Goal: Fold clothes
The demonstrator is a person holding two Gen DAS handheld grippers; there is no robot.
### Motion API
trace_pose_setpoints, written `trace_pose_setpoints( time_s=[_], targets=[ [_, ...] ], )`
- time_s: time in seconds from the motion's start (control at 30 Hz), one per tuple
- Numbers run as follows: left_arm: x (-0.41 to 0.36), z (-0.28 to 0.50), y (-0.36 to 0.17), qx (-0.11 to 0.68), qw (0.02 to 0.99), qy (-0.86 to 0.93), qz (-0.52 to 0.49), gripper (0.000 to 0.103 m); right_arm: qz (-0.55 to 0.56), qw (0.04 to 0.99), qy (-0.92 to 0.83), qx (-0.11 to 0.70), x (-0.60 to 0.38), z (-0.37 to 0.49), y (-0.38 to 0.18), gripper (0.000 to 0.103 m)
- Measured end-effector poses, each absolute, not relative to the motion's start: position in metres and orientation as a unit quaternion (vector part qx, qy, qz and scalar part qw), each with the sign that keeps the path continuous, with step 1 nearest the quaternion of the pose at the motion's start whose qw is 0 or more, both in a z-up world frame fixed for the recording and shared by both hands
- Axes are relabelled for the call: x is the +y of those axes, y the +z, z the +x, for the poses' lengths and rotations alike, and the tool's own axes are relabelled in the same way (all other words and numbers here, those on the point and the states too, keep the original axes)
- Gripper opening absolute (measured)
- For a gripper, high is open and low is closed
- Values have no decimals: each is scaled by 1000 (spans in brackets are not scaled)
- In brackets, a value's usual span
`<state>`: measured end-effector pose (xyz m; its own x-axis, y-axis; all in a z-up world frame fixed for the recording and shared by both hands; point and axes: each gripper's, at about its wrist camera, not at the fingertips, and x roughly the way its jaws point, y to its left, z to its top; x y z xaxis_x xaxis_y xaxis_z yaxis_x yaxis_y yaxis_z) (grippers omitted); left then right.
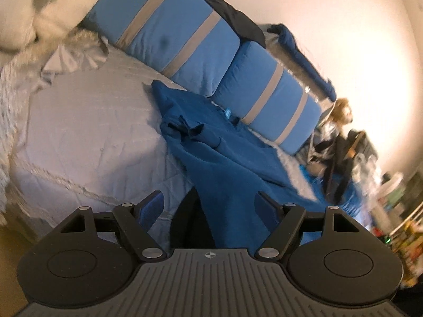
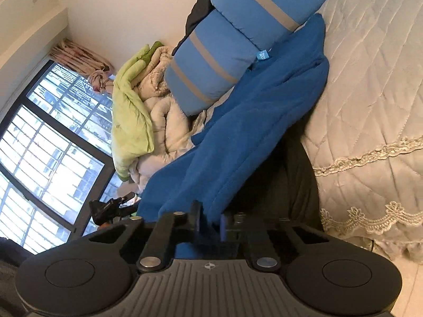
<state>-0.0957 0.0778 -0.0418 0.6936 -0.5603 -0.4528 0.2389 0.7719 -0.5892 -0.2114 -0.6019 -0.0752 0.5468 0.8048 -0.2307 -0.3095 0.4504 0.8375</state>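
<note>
A blue fleece garment lies crumpled across the grey quilted bedspread, running from the pillows down to the bed's near edge. My left gripper stands open at that edge. The garment's lower end hangs between its blue-padded fingers without being pressed by them. In the right wrist view the same garment stretches from the pillows towards me, and my right gripper is shut on its near edge. A dark cloth lies under the garment by the bed's side.
Two blue pillows with grey stripes lean along the wall. A heap of white and green bedding sits by the window. Dark clothing lies on the pillows. Cluttered belongings stand beyond the bed's end.
</note>
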Motion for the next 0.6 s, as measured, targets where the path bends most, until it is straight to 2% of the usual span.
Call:
trace_pose_setpoints(
  time_s=[0.37, 0.43, 0.5, 0.57, 0.6],
  targets=[
    [83, -98, -83, 354, 799, -297, -385, 73, 382, 800, 353, 300, -600, -213, -27, 9],
    [80, -100, -91, 362, 785, -305, -399, 63, 385, 799, 348, 303, -600, -210, -28, 9],
    [77, -102, -97, 373, 774, -309, -407, 45, 386, 800, 342, 307, -601, -209, -30, 9],
    [73, -104, -99, 379, 774, -306, -405, 38, 386, 801, 335, 311, -601, -208, -32, 9],
    [72, -106, -97, 380, 778, -300, -400, 31, 385, 802, 332, 314, -600, -208, -32, 9]
  ],
)
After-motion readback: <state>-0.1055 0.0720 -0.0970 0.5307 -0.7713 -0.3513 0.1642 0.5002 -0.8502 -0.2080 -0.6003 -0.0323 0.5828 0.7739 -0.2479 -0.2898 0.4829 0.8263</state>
